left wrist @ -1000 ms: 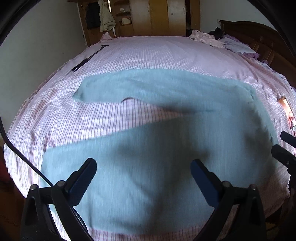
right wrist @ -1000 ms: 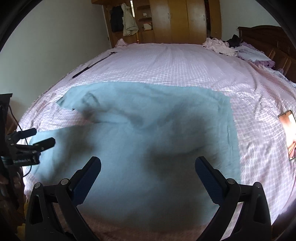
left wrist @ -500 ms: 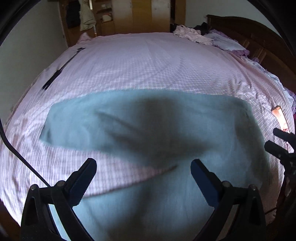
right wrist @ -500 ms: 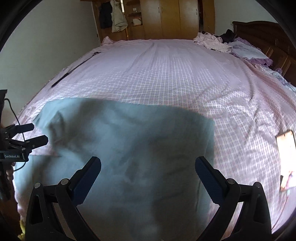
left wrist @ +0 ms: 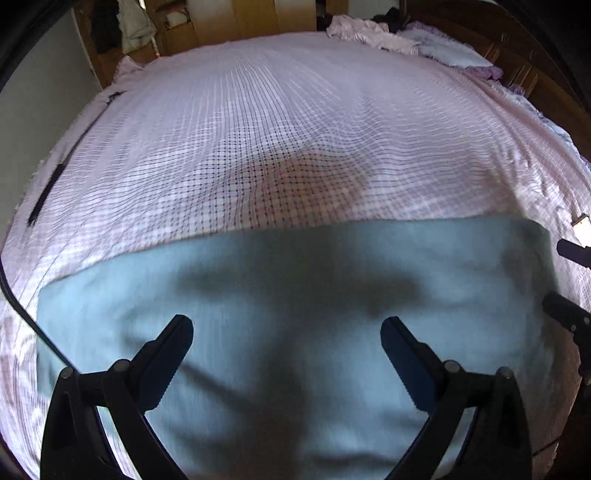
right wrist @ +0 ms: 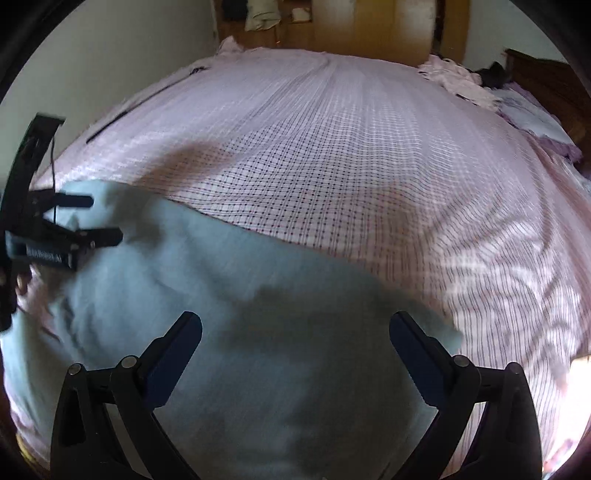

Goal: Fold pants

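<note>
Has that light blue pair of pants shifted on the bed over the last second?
Yes. The light blue pants now lie as one band at the near edge of the checked bedsheet, far from the wooden wardrobe; the leg that reached toward it is gone.

Left gripper [left wrist: 286, 341] and right gripper [right wrist: 295, 338] both hover side by side, fingers spread wide.

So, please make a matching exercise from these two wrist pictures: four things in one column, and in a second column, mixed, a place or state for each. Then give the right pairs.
Things:
1. pants
2. left gripper
3. pile of clothes
4. long black strap

Places or states:
A. at the far end of the bed, near the wooden headboard
B. open, empty, above the light blue cloth
C. along the left edge of the checked sheet
D. spread on the near part of the bed

Pairs: 1-D, 2-B, 3-A, 4-C
</note>
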{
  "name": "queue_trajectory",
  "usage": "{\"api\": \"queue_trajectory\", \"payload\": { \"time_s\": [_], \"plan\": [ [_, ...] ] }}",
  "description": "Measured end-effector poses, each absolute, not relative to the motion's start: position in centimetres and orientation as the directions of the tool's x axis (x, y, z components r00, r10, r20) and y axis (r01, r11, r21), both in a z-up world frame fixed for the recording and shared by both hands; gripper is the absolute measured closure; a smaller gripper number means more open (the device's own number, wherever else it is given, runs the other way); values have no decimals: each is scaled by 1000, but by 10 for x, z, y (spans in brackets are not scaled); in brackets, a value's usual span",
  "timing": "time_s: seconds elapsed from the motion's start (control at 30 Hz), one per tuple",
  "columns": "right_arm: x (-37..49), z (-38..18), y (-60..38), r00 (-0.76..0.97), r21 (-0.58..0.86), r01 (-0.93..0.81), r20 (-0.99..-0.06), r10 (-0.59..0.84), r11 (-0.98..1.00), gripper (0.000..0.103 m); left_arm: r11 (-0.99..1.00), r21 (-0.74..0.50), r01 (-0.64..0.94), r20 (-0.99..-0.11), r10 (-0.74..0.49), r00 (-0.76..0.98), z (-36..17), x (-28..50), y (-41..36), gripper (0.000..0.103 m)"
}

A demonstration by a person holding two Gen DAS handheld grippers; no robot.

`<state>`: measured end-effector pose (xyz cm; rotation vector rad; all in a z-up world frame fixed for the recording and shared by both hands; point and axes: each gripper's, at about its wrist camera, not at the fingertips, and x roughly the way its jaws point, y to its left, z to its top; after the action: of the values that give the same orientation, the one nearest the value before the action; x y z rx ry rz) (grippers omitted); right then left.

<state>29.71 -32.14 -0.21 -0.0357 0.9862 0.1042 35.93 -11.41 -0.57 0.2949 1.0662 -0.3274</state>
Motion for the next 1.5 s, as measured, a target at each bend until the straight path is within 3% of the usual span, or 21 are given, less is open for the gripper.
{"api": "queue_trajectory", "payload": {
  "time_s": [0.27, 0.43, 0.7, 0.77, 0.83, 0.87, 0.93, 1.0, 1.1, 1.2, 1.5],
  "plan": [
    [334, -36, -322, 474, -22, -176, -878, 65, 984, 5, 852, 118, 510, -921, -98, 378, -33, 415, -115, 0],
    [342, -51, -327, 473, -7, -184, -877, 82, 983, 4, 811, 53, 582, -934, -167, 317, -53, 429, -108, 0],
    [354, -54, -336, 411, 58, -193, -902, 135, 979, 5, 783, 31, 621, -897, -252, 363, -66, 427, -86, 0],
    [353, -49, -335, 413, 60, -197, -900, 138, 979, 12, 787, 41, 615, -903, -234, 360, -67, 428, -88, 0],
    [349, -41, -332, 431, 54, -200, -892, 137, 978, 41, 787, 71, 613, -907, -205, 369, -68, 431, -96, 1],
    [347, -37, -331, 439, 55, -198, -888, 138, 979, 49, 787, 83, 612, -906, -197, 376, -65, 434, -105, 8],
    [341, -30, -329, 444, 58, -194, -885, 140, 979, 83, 784, 95, 614, -899, -198, 392, -58, 427, -113, 28],
    [335, -22, -327, 450, 58, -196, -882, 142, 979, 95, 786, 116, 608, -891, -188, 413, -51, 421, -112, 64],
    [322, -10, -325, 470, 67, -197, -869, 154, 978, 103, 813, 121, 570, -887, -170, 430, -45, 419, -106, 95],
    [304, 8, -326, 503, 79, -201, -847, 172, 976, 103, 834, 84, 546, -881, -194, 432, -31, 400, -103, 100],
    [257, 49, -312, 560, 106, -229, -798, 220, 968, 103, 856, 37, 515, -815, -272, 512, 26, 341, -72, 100]
  ]
}}
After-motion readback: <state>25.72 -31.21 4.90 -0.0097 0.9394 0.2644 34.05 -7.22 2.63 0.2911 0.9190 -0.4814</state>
